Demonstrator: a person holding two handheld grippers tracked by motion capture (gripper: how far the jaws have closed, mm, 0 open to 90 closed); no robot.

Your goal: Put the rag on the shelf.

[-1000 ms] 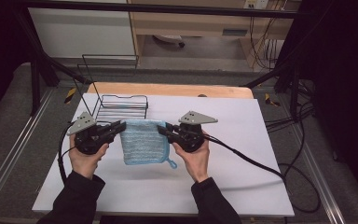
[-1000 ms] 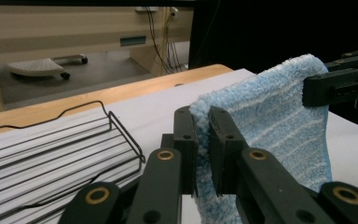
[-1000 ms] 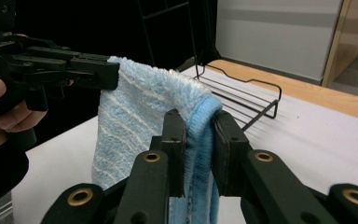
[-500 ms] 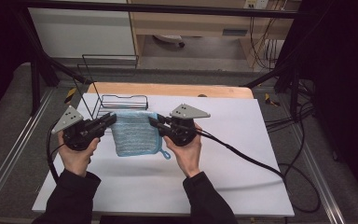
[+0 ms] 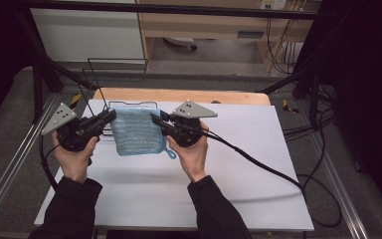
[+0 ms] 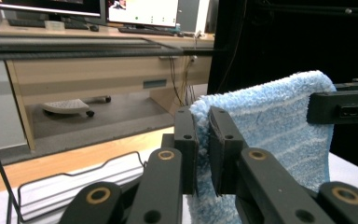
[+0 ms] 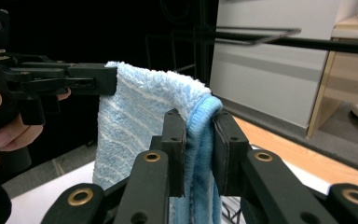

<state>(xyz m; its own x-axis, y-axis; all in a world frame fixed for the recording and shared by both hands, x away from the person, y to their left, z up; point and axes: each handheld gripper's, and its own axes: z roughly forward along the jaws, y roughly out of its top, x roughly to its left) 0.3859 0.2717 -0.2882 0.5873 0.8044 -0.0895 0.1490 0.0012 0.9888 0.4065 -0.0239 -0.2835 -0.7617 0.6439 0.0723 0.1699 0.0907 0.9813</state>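
Both your grippers, left [image 5: 107, 118] and right [image 5: 157, 120], clench the towel's [image 5: 137, 130] top corners, so it hangs over the table [image 5: 258, 164]. Slack either pinch and that corner drops; at twelve o'clock, its hem could snag the rack [image 5: 124, 104].

A white table [image 5: 258, 164] carries a wire rack [image 5: 117, 82] at its far left corner; the rack's thin black frame rises above the table's far edge, and in the left gripper view its low wire rim [image 6: 70, 179] lies on the white surface. A strip of bare wood [image 5: 219, 96] runs along the far edge of the table. Black frame bars [image 5: 45, 74] slant down past the far left and far right corners. Beyond the far edge stand a white cabinet [image 5: 87, 30] and a wooden desk [image 5: 219, 22], with monitors [image 6: 142, 11] on the desk. Cables [image 5: 291, 40] hang off the far right side.
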